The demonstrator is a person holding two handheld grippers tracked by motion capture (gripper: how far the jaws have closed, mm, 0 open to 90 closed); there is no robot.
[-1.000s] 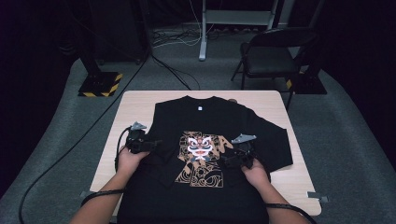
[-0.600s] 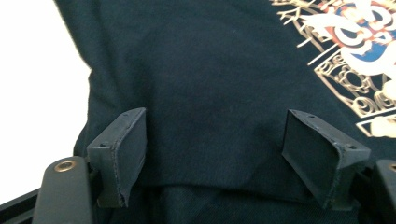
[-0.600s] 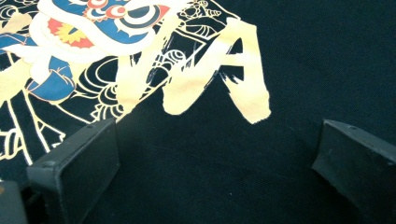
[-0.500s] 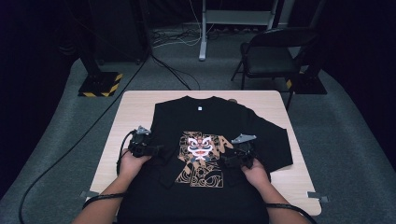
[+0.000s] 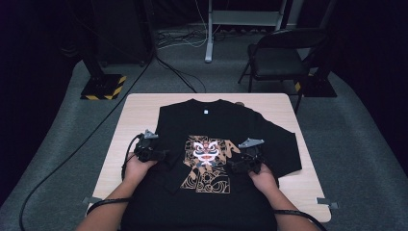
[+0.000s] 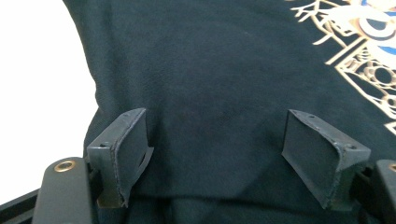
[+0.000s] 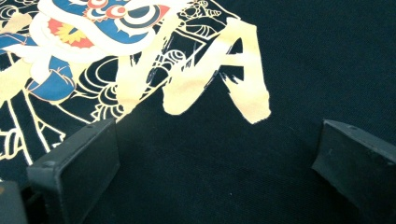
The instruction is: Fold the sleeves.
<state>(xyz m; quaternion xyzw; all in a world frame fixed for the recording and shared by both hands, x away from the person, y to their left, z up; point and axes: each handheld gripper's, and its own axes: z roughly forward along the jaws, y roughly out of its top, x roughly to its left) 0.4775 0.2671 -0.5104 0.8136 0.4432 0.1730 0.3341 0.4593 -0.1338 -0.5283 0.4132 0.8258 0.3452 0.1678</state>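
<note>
Black cotton-like fabric covers most of the table point(image 5: 139, 111): a black T-shirt point(image 5: 216, 125) lies flat, front side up, collar toward the far edge and hem at the near edge, where it hangs over. The printed motif point(image 5: 208, 163), gold linework with a white, red and blue mask face, sits at the shirt's centre. One sleeve point(image 5: 284, 144) lies spread toward the table's right edge. Light wood shows as a bare strip along the left edge, the far edge and the near right corner.

The left gripper point(image 5: 161, 155) rests on the shirt's left side, near the table's left edge, held by the person's left hand point(image 5: 137, 168). Its jaws stand apart, with smooth cloth lying between them and no fold pinched. The shirt's side edge runs just beside its left jaw.

The right gripper point(image 5: 238, 165) rests on the shirt just right of the motif, held by the right hand point(image 5: 263, 177). Its jaws also stand wide apart over flat cloth, the pads clear of any fold.
</note>
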